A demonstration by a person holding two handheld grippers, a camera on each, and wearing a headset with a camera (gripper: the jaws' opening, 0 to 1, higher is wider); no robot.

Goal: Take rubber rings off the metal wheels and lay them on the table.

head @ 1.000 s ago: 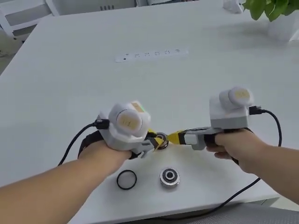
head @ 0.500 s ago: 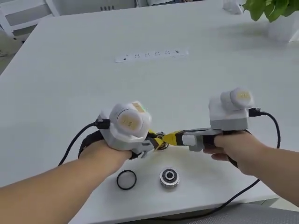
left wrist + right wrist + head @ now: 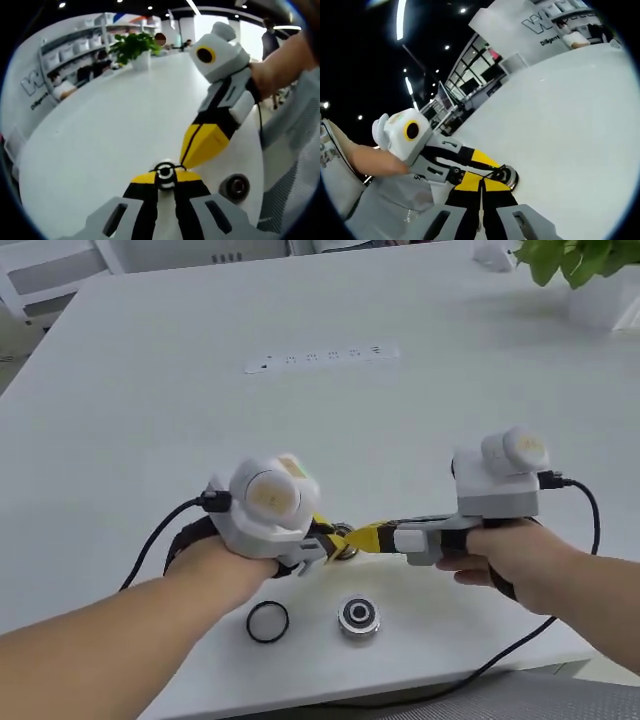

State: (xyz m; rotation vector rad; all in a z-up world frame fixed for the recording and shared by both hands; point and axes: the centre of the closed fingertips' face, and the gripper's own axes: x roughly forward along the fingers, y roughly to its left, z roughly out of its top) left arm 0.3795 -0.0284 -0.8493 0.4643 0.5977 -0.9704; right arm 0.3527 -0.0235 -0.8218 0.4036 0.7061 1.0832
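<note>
Closed jaws hide most of the metal wheel, and the plant at the far right corner of the tabletop is cut off.

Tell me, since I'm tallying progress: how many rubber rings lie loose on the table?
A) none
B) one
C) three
B: one black rubber ring lies flat on the table beside a loose metal wheel, while the left gripper pinches a second wheel.

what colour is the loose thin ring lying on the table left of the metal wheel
Black. The thin round rubber ring shows best in the head view.
</note>
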